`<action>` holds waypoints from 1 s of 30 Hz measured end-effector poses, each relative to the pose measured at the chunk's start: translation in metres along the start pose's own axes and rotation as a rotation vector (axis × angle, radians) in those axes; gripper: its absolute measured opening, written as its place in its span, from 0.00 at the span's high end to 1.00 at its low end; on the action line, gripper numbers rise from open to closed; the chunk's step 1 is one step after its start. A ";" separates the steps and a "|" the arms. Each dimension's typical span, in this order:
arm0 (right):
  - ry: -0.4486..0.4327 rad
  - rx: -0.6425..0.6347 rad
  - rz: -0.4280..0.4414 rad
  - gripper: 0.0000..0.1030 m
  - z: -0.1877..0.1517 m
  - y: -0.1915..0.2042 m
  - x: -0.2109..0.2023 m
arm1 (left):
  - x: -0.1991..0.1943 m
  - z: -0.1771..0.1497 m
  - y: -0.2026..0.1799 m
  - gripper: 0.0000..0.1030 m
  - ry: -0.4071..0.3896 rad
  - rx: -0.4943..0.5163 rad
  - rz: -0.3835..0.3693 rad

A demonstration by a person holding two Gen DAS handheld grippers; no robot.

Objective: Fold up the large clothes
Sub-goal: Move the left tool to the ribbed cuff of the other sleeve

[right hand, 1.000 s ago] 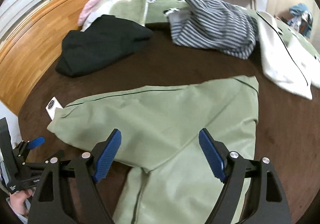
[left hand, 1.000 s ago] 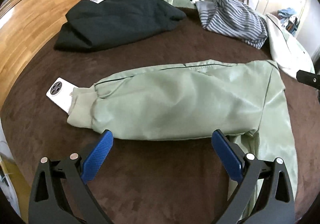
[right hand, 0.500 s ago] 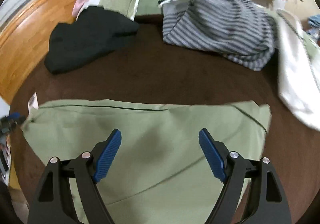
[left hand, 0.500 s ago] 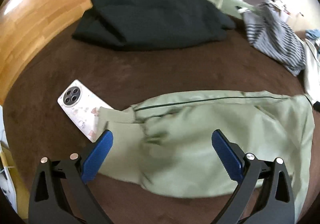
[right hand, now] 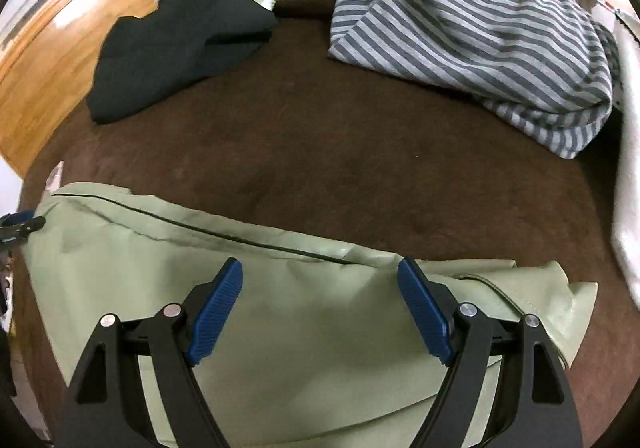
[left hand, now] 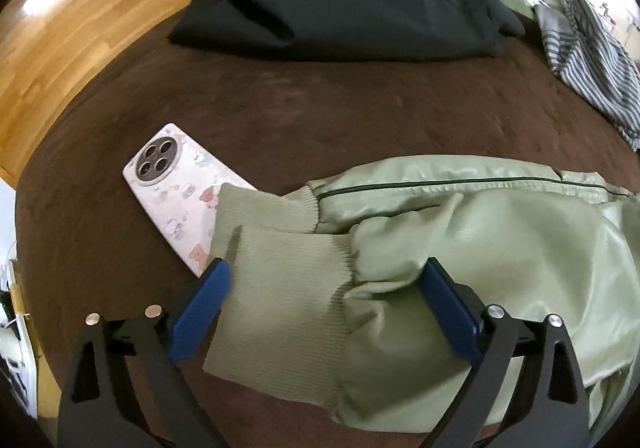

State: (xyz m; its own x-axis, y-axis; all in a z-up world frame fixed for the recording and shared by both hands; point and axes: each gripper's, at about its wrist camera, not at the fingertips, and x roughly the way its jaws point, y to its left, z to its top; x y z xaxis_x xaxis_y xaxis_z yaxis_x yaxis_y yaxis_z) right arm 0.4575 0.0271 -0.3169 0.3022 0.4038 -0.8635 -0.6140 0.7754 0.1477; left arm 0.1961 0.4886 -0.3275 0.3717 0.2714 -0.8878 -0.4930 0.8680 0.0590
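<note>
While folded: green jacket (left hand: 500, 248) on bed (left hand: 320, 120)

Satin-sheened green jacket (left hand: 500, 248) with matt ribbed cuffs (left hand: 288, 288) — napped brown blanket (left hand: 320, 112), glossy wooden headboard (left hand: 60, 28).

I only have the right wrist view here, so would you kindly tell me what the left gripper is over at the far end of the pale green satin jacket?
Observer: The left gripper is open, its jaws either side of the ribbed knit cuffs of the pale green satin jacket; whether it touches them I cannot tell.
Operator: Is anything lying under that end?
Observer: Yes, a white phone with a cartoon-print case lies camera side up on the brown bedspread, and the cuffs overlap its lower corner.
Operator: How many cuffs are there?
Observer: Two, one stacked partly over the other.
</note>
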 end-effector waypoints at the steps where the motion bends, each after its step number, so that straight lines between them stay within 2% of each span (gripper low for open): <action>1: -0.002 0.002 0.011 0.23 0.000 -0.001 -0.002 | -0.001 -0.002 0.001 0.08 -0.007 -0.003 0.007; 3: 0.000 0.001 0.032 0.23 0.001 -0.002 -0.006 | -0.002 -0.004 0.005 0.07 -0.006 -0.019 0.008; 5: 0.017 -0.012 0.030 0.28 0.002 -0.003 -0.005 | -0.002 -0.006 0.009 0.07 0.003 -0.044 -0.008; 10: 0.057 -0.034 -0.007 0.30 0.000 -0.001 0.006 | 0.006 -0.007 0.013 0.07 0.026 -0.063 -0.032; 12: 0.080 -0.052 -0.040 0.39 -0.003 0.002 0.015 | 0.009 -0.008 0.014 0.09 0.036 -0.067 -0.047; 13: 0.097 -0.061 -0.062 0.56 -0.006 0.004 0.020 | 0.011 -0.008 0.014 0.09 0.041 -0.073 -0.045; 14: 0.107 -0.064 -0.079 0.79 -0.008 0.003 0.024 | 0.012 -0.008 0.015 0.11 0.044 -0.079 -0.047; 18: 0.099 -0.035 -0.094 0.89 -0.016 -0.001 0.029 | 0.015 -0.010 0.013 0.15 0.035 -0.081 -0.047; 19: 0.095 -0.031 -0.097 0.96 -0.017 -0.001 0.029 | 0.014 -0.011 0.012 0.19 0.030 -0.081 -0.048; 24: 0.075 -0.023 -0.101 0.99 -0.021 -0.003 0.027 | 0.012 -0.015 0.010 0.33 0.002 -0.076 -0.050; 26: 0.049 -0.022 -0.112 0.99 -0.020 -0.002 0.021 | 0.005 -0.016 0.007 0.43 -0.024 -0.075 -0.033; 30: 0.020 0.005 -0.116 0.99 -0.022 -0.005 0.013 | -0.008 -0.014 0.003 0.52 -0.075 -0.072 -0.013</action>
State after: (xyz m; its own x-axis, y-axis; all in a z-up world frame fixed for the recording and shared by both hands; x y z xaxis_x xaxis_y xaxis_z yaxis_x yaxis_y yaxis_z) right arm 0.4484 0.0182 -0.3394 0.3566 0.3017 -0.8842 -0.5724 0.8185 0.0484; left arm 0.1807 0.4829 -0.3265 0.4353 0.2930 -0.8513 -0.5417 0.8405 0.0123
